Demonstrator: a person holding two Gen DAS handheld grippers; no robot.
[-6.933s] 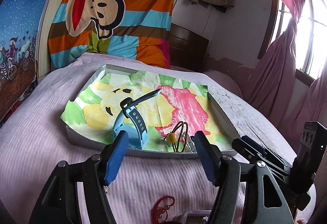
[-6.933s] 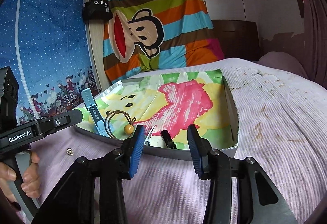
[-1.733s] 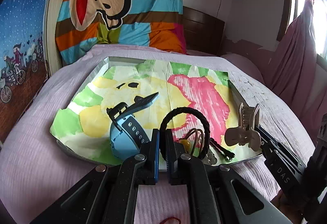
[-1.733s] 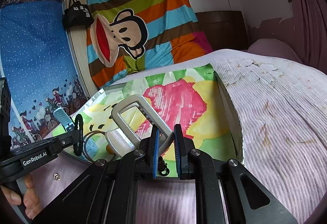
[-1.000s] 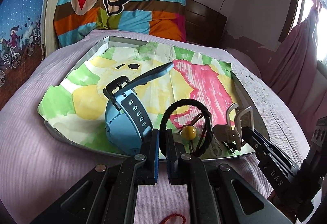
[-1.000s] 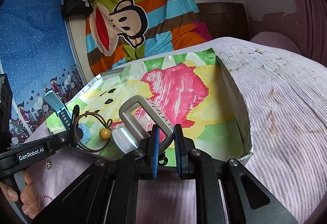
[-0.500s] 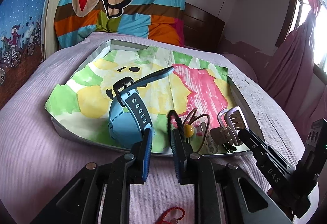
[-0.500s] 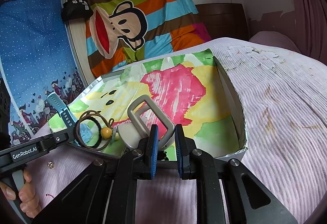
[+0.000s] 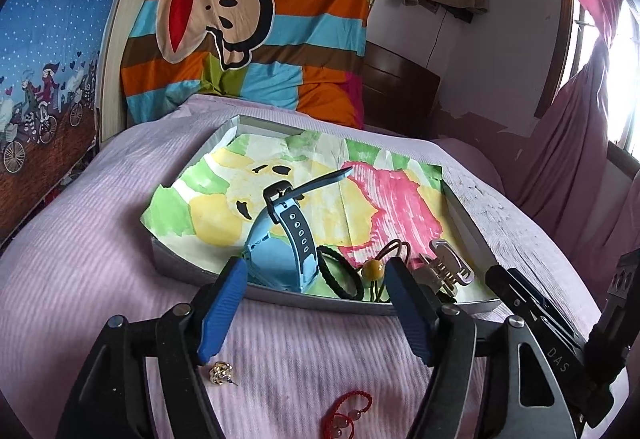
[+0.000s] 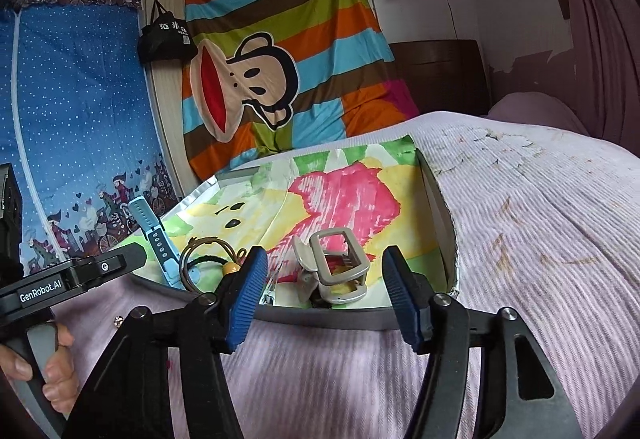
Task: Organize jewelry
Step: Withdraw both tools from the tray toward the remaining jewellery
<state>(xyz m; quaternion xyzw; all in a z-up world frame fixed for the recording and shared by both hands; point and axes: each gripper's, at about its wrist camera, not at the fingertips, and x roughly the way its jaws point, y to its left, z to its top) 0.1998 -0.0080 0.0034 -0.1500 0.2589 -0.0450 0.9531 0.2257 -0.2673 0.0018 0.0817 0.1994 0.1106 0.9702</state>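
1. Just released: black braided hair tie (image 9: 340, 273) and grey plastic claw clip (image 10: 334, 271), both pinched w/ jaws closed a sec ago, now lying loose at near edge of shallow grey tray (image 9: 184, 271) lined w/ bright painted paper.
2. Now sharing near end of tray w/ blue silicone watch (image 9: 280, 251) and brown elastic w/ yellow bead (image 9: 374, 269); two more pieces sorted.
3. Still outside on pink bedspread (image 9: 80, 259): small gold stud earring (image 9: 221, 372), red beaded cord bracelet (image 9: 348, 415); likely next pickups.
4. Left gripper (image 9: 316, 309): jaws spread wide, empty, pulled back from tray rim, hovering low over bedspread above earring.
5. Right gripper (image 10: 326, 297): likewise spread and empty, level, aimed at clip from just short of tray wall.
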